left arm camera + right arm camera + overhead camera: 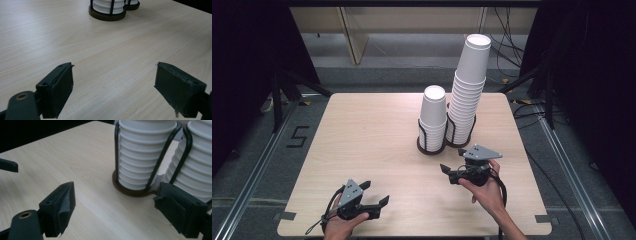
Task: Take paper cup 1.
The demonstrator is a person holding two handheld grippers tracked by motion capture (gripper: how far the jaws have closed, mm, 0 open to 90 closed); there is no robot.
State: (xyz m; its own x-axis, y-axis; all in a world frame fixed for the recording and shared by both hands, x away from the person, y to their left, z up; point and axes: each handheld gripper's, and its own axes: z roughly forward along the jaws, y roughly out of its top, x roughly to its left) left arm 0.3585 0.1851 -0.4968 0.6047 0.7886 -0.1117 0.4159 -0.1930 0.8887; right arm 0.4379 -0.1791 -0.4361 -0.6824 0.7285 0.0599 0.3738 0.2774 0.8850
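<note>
Both tongs stand wide and hold nothing. Left tongs (374,194) hover low over the near-left part of the bench (362,135), gripped by the left hand (343,225), their jaws spread over bare wood in the left gripper view. Right tongs (455,161), gripped by the right hand (484,192), sit near the middle of the bench, just in front of the cups. The short cup stack (433,117) stands upright in its dark wire holder (430,145) just left of the tall cup stack (468,90), which leans slightly and stands in a second holder, the two bases touching. In the right gripper view the short cup stack (142,155) lies ahead, between the jaws but apart from them.
</note>
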